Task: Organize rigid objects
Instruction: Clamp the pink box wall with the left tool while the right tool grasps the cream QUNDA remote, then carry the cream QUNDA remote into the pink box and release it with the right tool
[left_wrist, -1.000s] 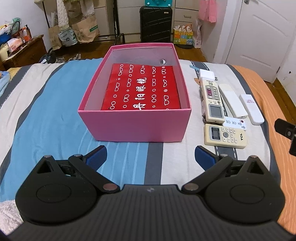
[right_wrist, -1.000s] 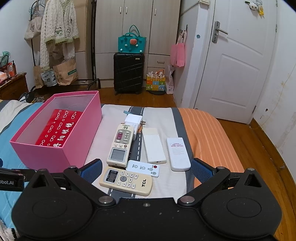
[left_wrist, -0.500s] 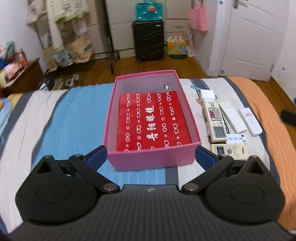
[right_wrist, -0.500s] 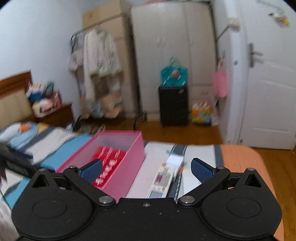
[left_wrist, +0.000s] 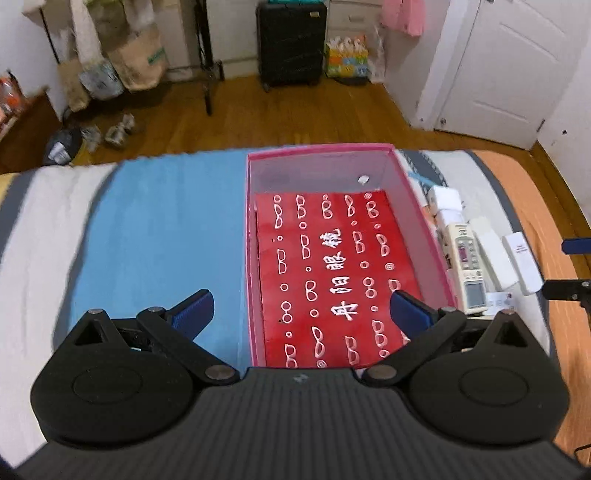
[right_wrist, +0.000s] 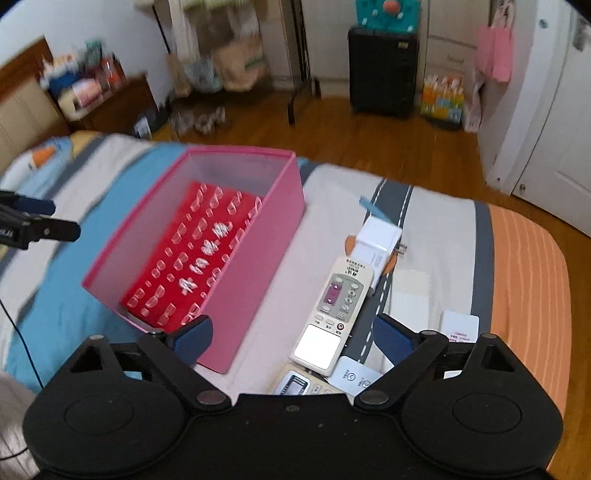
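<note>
A pink open box (left_wrist: 252, 229) (right_wrist: 258, 258) lies on the bed, with a red printed sheet (left_wrist: 332, 273) on its bottom. Right of it lie several remotes: a long beige one (right_wrist: 334, 314) (left_wrist: 466, 269), a TCL one (right_wrist: 295, 384) partly hidden, two white ones (left_wrist: 495, 254) (left_wrist: 524, 262), plus a white charger (right_wrist: 376, 240). My left gripper (left_wrist: 301, 308) is open and empty, above the box's near left wall. My right gripper (right_wrist: 291, 338) is open and empty, above the beige remote's lower end.
The bed has a blue, white, grey and orange striped cover (left_wrist: 155, 229). A black suitcase (right_wrist: 382, 70), a clothes rack with bags (left_wrist: 136, 62), a wooden side table (right_wrist: 110, 107) and a white door (left_wrist: 517, 66) stand beyond the bed's far edge.
Both grippers rose and now tilt down. The left one moved forward over the box; the right one came over the remotes. Both stayed open and empty.
</note>
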